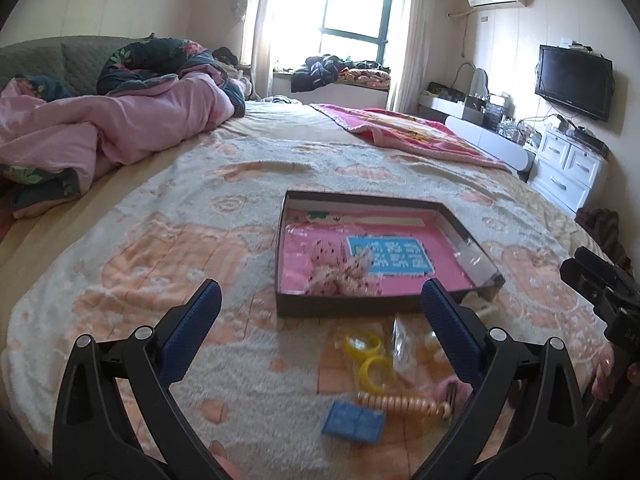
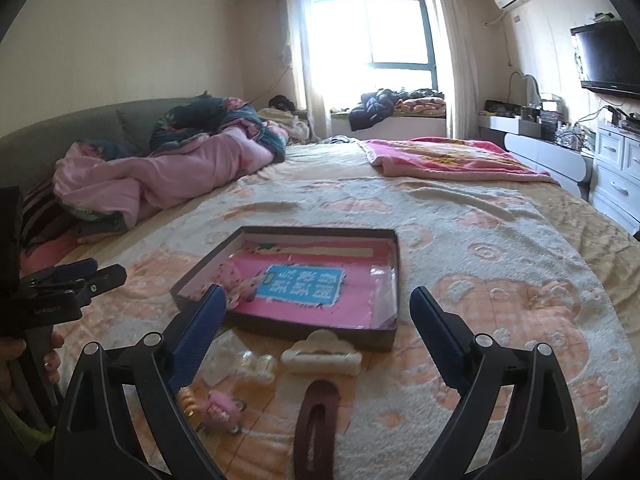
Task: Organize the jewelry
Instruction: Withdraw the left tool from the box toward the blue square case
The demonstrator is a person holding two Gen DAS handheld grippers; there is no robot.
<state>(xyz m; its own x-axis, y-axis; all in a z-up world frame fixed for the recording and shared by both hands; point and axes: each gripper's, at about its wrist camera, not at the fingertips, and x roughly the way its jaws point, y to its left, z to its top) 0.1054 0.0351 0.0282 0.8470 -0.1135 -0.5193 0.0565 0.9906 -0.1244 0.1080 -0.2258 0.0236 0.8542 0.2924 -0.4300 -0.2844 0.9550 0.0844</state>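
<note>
A shallow dark box point(image 1: 344, 312) with a pink floor lies on the bed; a pink spotted scrunchie point(image 1: 340, 268) lies in it. In the left wrist view, two yellow rings point(image 1: 370, 356), a coiled hair tie point(image 1: 404, 404) and a blue square piece point(image 1: 354, 422) lie in front of the box. My left gripper point(image 1: 320, 304) is open above them, empty. In the right wrist view the box point(image 2: 320, 334) lies ahead, with a cream claw clip point(image 2: 320, 354), a dark red snap clip point(image 2: 316, 420), a pink fluffy clip point(image 2: 220, 404) and a clear clip point(image 2: 248, 364) before it. My right gripper point(image 2: 316, 308) is open, empty.
The bed carries a beige and orange blanket point(image 1: 160, 264). A pink duvet point(image 1: 100, 128) is heaped at the far left, and a pink blanket point(image 1: 408, 128) lies at the far right. White drawers point(image 1: 568, 168) stand beyond the bed's right edge.
</note>
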